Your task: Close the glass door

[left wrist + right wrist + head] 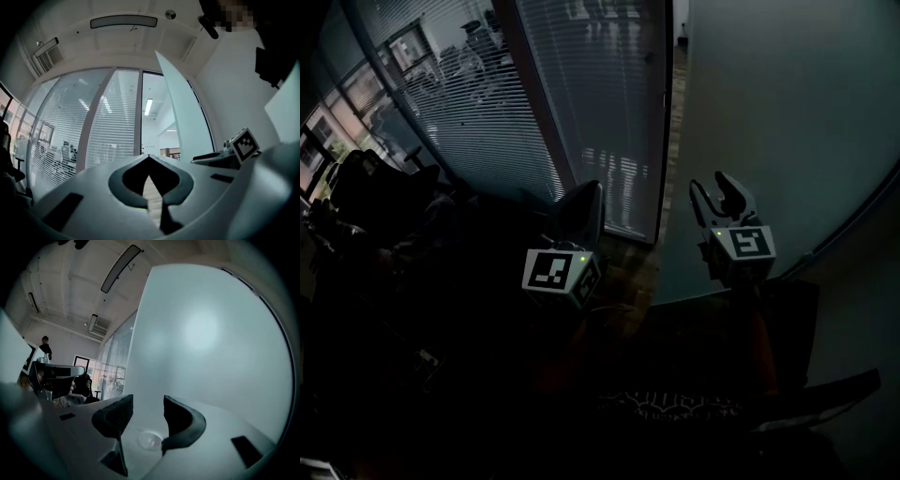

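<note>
Standing ajar, the glass door [778,122] fills the right side of the head view as a pale frosted panel, with a narrow strip of doorway [676,141] showing between its near edge and the blind-covered glass wall [459,122]. In the left gripper view the same panel leans in from the right as a swung leaf, and a lit corridor shows through the opening beside it. Judged from this, the closing has not begun: the whole swing back to the frame is left to do.

The right claw [718,192] is held up in front of the frosted face with its jaws spread apart and nothing between them; its own view shows only the plain door surface beyond the tips. Whether the tips touch the glass cannot be told. The left claw [584,204] points toward the glass wall and the gap, jaws pressed together at the tips and empty.

No handle shows in any view, so a flat push on the panel looks the likely way to move it. The door's free edge beside the gap is the one to watch, since the left claw sits near the line that edge would sweep. Room is open ahead of both claws; to the left, dark chairs [380,192] crowd the space, and the rest of the lower frame is too dim to read.
</note>
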The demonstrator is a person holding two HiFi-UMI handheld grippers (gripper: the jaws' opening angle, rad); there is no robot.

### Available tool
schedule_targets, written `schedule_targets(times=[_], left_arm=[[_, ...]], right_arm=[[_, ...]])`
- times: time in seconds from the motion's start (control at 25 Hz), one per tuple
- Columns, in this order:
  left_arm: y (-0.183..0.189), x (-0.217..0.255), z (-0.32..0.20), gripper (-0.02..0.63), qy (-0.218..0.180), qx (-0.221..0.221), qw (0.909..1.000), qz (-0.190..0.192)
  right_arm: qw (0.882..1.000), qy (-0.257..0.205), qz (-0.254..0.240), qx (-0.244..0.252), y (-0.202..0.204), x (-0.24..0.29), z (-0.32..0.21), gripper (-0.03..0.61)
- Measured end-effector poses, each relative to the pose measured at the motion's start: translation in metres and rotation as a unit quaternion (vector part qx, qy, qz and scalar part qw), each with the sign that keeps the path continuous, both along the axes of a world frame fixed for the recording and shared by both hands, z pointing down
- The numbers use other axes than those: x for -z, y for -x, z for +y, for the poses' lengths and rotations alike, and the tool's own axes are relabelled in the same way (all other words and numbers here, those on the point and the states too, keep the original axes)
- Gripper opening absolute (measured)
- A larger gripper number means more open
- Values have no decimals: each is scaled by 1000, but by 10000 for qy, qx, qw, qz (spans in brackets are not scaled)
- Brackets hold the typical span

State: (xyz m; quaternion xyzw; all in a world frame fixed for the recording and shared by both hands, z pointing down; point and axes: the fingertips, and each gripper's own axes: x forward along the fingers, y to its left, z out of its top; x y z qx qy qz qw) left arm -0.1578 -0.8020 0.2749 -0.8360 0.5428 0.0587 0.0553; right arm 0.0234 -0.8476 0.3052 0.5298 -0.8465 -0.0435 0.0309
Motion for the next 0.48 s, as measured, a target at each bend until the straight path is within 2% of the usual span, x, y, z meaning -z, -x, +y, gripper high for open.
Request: schedule_targets(times=[0.16, 0.48], left_arm=[[6, -6, -35, 2, 37, -89, 10000, 15], [18, -4, -72, 2, 15, -266, 9996, 69]], right_arm=[[9999, 1, 4, -115, 4, -2, -30, 198], [9994, 47, -100, -329, 11, 1, -63, 198]])
